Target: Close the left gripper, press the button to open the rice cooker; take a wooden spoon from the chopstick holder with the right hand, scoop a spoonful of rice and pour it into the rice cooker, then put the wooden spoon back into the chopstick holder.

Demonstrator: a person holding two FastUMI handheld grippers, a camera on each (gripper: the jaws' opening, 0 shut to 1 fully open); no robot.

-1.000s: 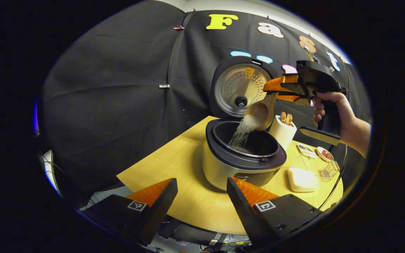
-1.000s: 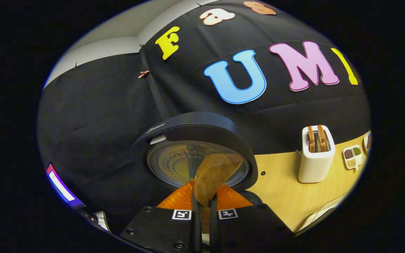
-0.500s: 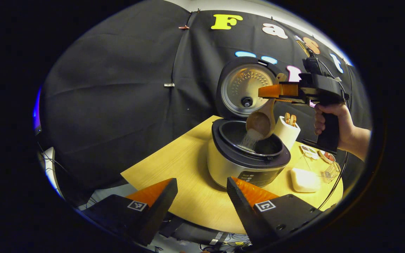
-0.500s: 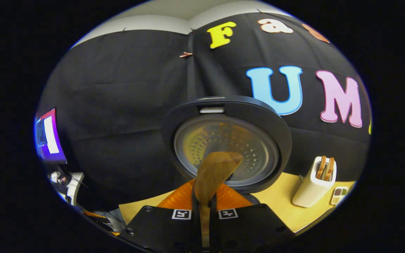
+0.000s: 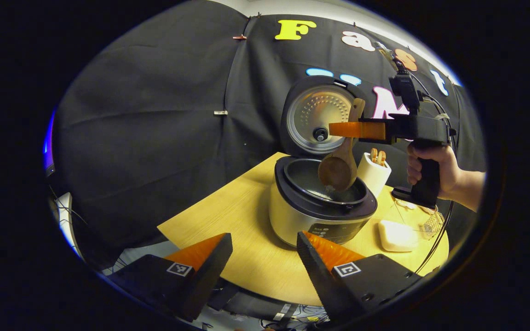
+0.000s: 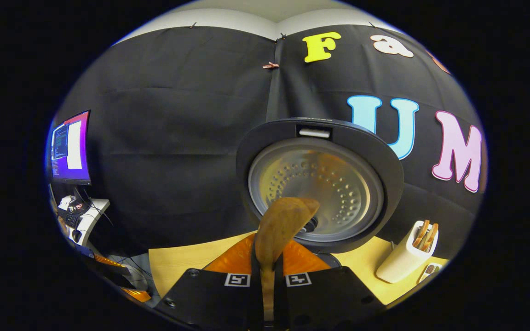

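In the left gripper view, the left gripper hangs low before the bench with its fingers wide apart and empty, while across from it the right gripper, held in a hand, pinches the spoon handle so the bowl dangles over the open cooker, just beside the holder. In the right gripper view, the fingers sit narrow, clamped on the spoon, which stands in front of the raised lid, with the holder off to the right on the bench.
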